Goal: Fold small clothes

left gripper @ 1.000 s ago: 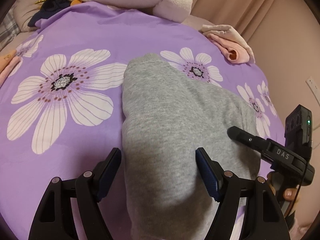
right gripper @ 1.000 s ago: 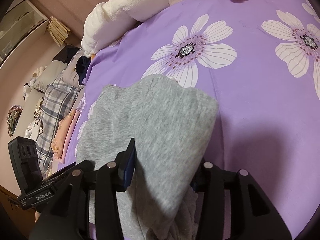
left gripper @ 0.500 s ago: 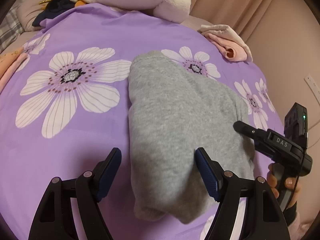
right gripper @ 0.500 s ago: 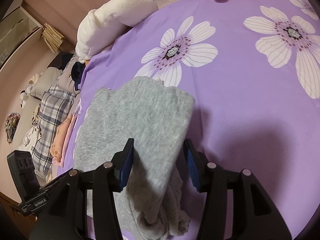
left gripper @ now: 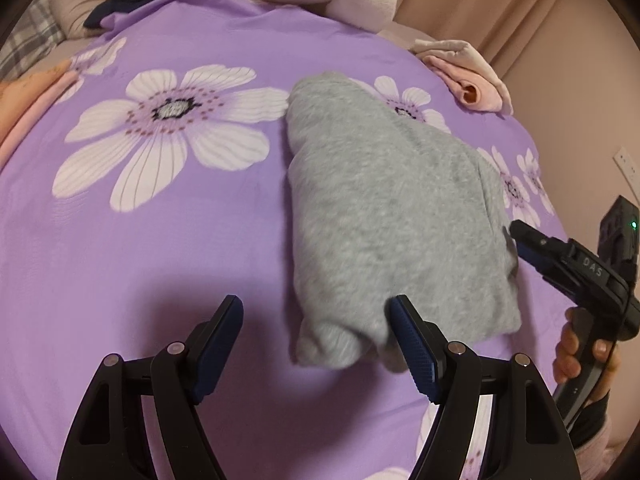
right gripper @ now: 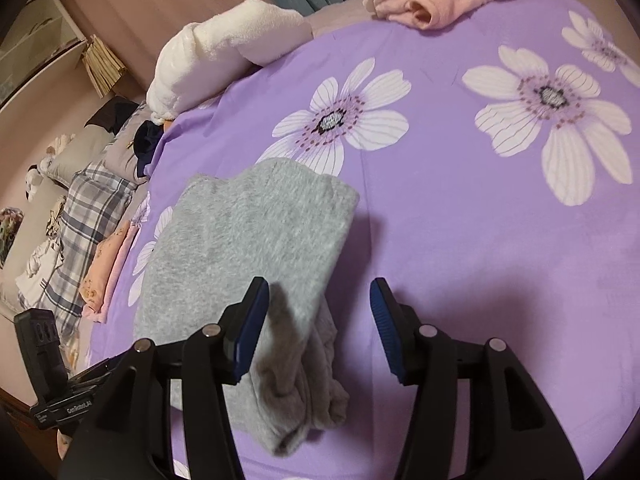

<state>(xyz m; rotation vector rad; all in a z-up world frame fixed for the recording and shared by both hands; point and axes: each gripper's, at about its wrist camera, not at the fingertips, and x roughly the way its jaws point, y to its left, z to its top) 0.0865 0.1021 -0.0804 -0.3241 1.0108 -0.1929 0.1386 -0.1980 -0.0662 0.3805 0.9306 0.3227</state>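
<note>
A grey knitted garment [left gripper: 392,216] lies folded lengthwise on the purple flowered bedsheet [left gripper: 160,240]. My left gripper [left gripper: 316,320] is open just short of its near end, and the right pad touches the cloth's corner. At the right edge of the left wrist view a hand [left gripper: 580,352] holds my right gripper [left gripper: 520,240] at the garment's side. In the right wrist view the garment [right gripper: 248,248] runs down to a bunched end. My right gripper [right gripper: 318,300] has opening jaws. The cloth's edge hangs by the left pad, and the right pad stands apart from it.
A folded pink garment [left gripper: 468,80] sits at the far right corner of the bed [right gripper: 432,4]. A white fluffy blanket [right gripper: 224,52] lies along the far edge. Plaid cloth [right gripper: 88,216] and folded peach clothes [right gripper: 108,264] lie beyond the sheet's left side.
Both grippers have drawn back from the grey garment, which now lies further ahead of the fingers. The right jaws have widened and let go of the cloth.
</note>
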